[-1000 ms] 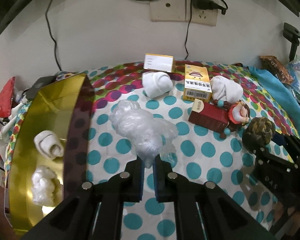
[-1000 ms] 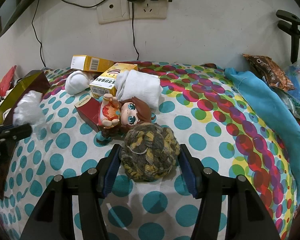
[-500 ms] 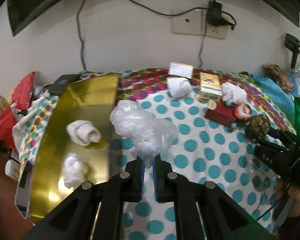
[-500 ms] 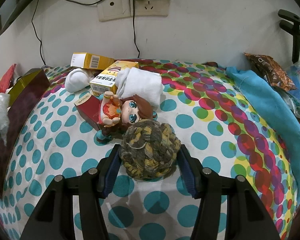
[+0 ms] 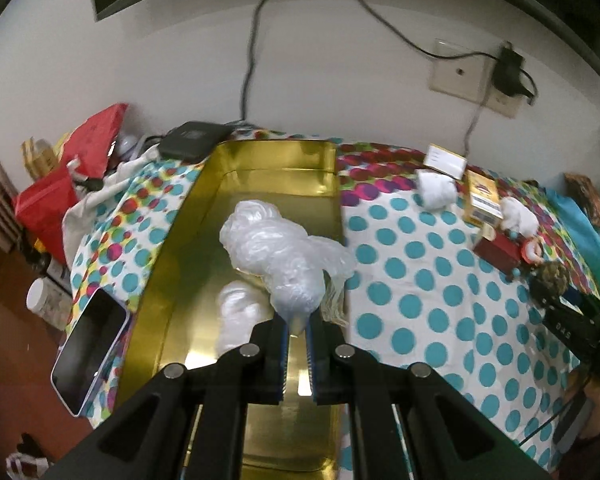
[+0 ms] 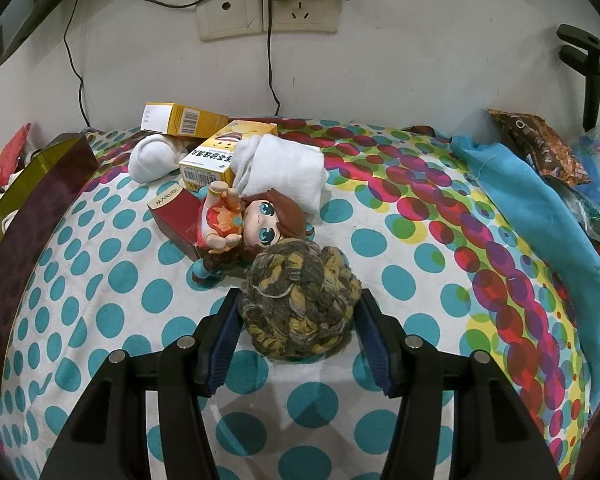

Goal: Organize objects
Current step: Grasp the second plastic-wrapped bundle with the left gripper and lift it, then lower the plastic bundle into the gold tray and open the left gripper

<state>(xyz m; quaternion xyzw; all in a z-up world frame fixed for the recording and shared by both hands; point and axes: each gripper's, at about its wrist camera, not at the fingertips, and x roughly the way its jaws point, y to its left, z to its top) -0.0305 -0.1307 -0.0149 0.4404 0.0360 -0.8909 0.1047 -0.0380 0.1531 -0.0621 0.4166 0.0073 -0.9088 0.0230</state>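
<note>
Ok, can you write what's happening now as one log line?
left gripper: shut on plastic bag, above gold tray | right gripper: shut on yarn ball, on the spotted cloth

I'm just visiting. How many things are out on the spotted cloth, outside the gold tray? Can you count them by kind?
Cardboard boxes: 3 (two yellow, one dark red)
Rolled white cloths: 2
Brown-haired toy doll: 1
Brown-and-yellow ball of yarn: 1
Total: 7
</note>
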